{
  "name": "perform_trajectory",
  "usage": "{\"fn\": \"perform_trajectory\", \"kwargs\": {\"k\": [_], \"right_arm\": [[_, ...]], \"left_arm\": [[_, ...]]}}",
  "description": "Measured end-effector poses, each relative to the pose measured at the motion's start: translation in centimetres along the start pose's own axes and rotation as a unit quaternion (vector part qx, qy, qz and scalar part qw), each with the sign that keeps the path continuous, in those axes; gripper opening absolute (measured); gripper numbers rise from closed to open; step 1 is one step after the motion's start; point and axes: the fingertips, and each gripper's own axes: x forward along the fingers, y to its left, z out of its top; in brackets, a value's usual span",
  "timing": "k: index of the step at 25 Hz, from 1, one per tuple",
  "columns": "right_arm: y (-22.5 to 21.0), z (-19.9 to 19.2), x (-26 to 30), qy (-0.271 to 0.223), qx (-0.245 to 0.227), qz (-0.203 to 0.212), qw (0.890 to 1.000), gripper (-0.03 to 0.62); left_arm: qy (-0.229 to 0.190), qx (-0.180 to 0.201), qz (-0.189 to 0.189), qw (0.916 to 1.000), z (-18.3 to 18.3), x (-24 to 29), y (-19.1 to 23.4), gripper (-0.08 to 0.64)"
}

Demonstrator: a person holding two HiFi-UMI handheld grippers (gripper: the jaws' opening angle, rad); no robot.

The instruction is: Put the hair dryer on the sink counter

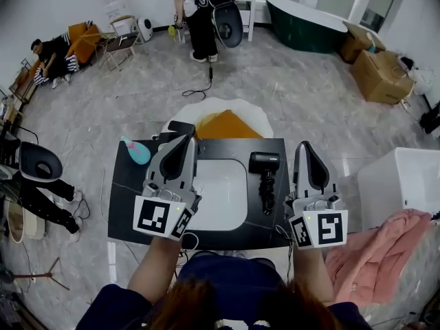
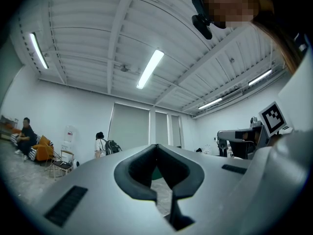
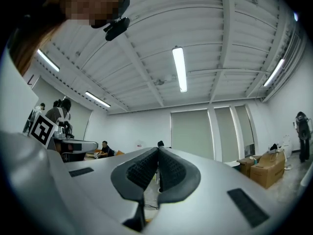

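The job looks done: the black hair dryer [image 1: 265, 169] lies flat on the dark table [image 1: 130, 201], just to the right of the white sink basin [image 1: 221, 192], with nothing touching it. The left gripper [image 1: 187, 140] hovers above the basin's left edge and the right gripper [image 1: 304, 147] beyond the dryer; both are closed tight and carry nothing. I see no step left.
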Motion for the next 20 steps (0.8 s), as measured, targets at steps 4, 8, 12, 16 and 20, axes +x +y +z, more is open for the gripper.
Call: {"fn": "perform_trajectory", "kwargs": {"k": [4, 8, 12, 16, 20], "right_arm": [[0.03, -0.27, -0.06, 0.000, -0.002, 0.000, 1.000, 0.015], [0.06, -0.35, 0.17, 0.003, 0.000, -0.002, 1.000, 0.015], [0.18, -0.39, 0.46, 0.010, -0.001, -0.002, 1.000, 0.015], [-0.06, -0.72, 0.69, 0.017, -0.007, -0.008, 1.000, 0.015], [-0.32, -1.00, 0.87, 0.021, -0.009, -0.010, 1.000, 0.015]], "left_arm": [[-0.001, 0.005, -0.002, 1.0000, -0.39, 0.06, -0.11, 0.012], [0.011, 0.021, 0.002, 0.9997, -0.84, 0.18, 0.36, 0.012], [0.014, 0.031, 0.004, 0.9994, -0.63, 0.17, 0.49, 0.012], [0.016, 0.047, 0.006, 0.9988, -0.57, 0.35, 0.55, 0.012], [0.016, 0.042, 0.008, 0.9989, -0.63, 0.50, 0.76, 0.012]]}}
